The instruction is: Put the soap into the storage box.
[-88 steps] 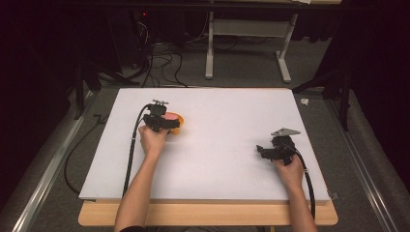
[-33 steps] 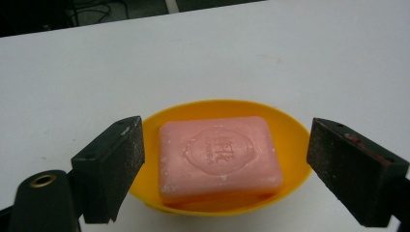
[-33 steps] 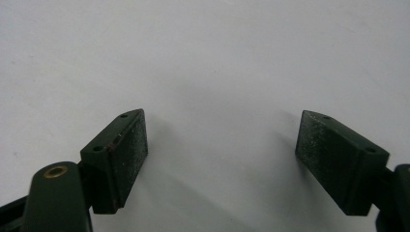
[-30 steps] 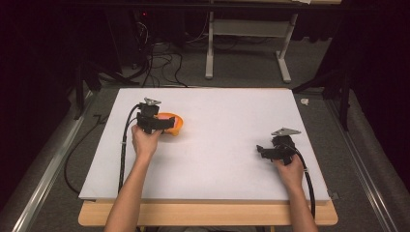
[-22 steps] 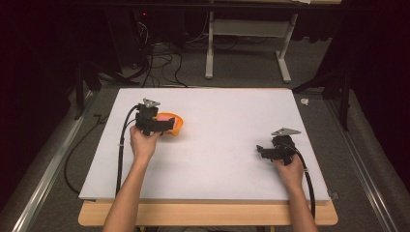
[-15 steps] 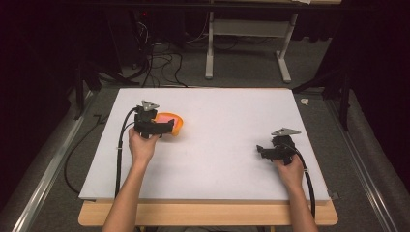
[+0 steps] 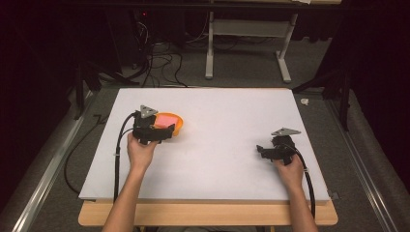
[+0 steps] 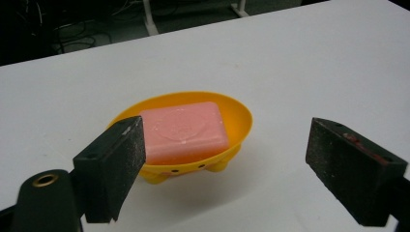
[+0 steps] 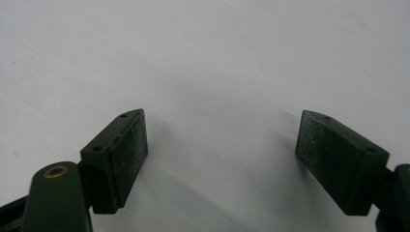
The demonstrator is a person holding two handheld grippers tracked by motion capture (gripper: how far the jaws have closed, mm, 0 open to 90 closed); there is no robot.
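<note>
On the left part of the white table top (image 7: pixel 217 159), towards its far edge, sits a pink rectangular bar of soap (image 8: pixel 185 129) lying flat in an oval orange plastic soap dish (image 8: pixel 239 118) on small rounded feet; a faint embossed mark shows on the bar's top, too soft for me to read; my left gripper (image 8: pixel 220 159) hovers just on the near side of the dish, its jaws spread wide and grasping nothing, one black pad (image 8: pixel 116 162) overlapping the dish's edge in my left gripper view; my right gripper (image 9: pixel 220 154) rests well apart over bare board at the right, its jaws likewise released; beyond the white top runs a pale wooden edge (image 7: pixel 208 213); around it lies grey carpet (image 7: pixel 241 67), with tangled black cables (image 7: pixel 159 63), a white desk frame (image 7: pixel 246 43) and dark surroundings.
</note>
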